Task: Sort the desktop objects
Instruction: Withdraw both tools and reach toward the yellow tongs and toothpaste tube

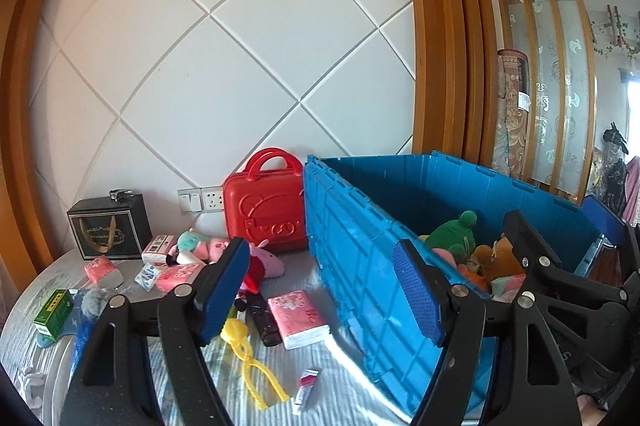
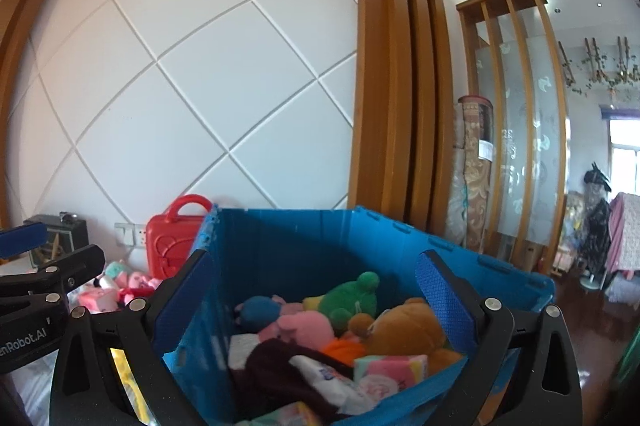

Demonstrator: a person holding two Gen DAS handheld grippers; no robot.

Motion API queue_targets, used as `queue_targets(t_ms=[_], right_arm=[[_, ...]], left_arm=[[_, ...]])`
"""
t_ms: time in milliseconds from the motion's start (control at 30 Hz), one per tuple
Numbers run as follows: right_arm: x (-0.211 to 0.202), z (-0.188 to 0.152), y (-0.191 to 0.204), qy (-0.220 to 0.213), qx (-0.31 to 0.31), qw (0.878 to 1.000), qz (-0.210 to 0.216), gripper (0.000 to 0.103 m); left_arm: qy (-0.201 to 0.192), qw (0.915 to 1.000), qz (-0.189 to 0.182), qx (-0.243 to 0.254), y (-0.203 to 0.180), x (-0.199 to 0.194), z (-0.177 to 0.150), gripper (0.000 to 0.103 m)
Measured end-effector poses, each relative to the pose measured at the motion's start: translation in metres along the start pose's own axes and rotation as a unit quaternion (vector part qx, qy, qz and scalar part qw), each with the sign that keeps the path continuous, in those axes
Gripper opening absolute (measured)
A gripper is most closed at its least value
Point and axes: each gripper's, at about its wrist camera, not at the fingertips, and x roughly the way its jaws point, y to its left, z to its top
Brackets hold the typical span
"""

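One blue crate (image 1: 360,246) is seen at the right of the surface (image 1: 340,386), with one green plush (image 2: 344,298) and one brown bear (image 2: 404,330) inside. Left tongs (image 1: 320,286) are held apart, empty, the crate wall beside them. Right tongs (image 2: 316,302) are spread, empty, above the crate. One red case (image 1: 266,206) is stood far left

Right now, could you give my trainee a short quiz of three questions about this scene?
1. True or false: the left gripper holds a toy.
2. Where is the green plush? A) in the blue bin B) on the table C) in the red case
3. What is the tissue pack lying beside, on its right in the left wrist view?

Key: 1 false; 2 A; 3 the blue bin.
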Motion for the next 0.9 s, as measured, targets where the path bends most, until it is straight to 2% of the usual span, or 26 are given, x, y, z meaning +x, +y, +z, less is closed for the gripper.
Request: queue_targets(t_ms=[233,433,700,900], right_arm=[[-0.033,-0.015,0.082,0.028,-0.005,0.999,-0.023,0.102],[-0.046,-0.043,0.133,0.071,-0.004,0.997,-0.035,0.090],[-0.018,-0.093,0.172,0.160,0.004,0.987,-0.014,0.080],[0.026,-0.136,0.183,0.235,0.023,0.972,0.008,0.069]], left_arm=[[0.038,0.9989,-0.020,0.017,0.075,-0.007,-0.027,0.074],[0.086,0.9954,-0.032,0.027,0.116,0.001,-0.055,0.074],[0.164,0.9856,-0.029,0.031,0.149,0.048,-0.102,0.074],[0.226,0.9738,-0.010,0.024,0.164,0.097,-0.139,0.074]])
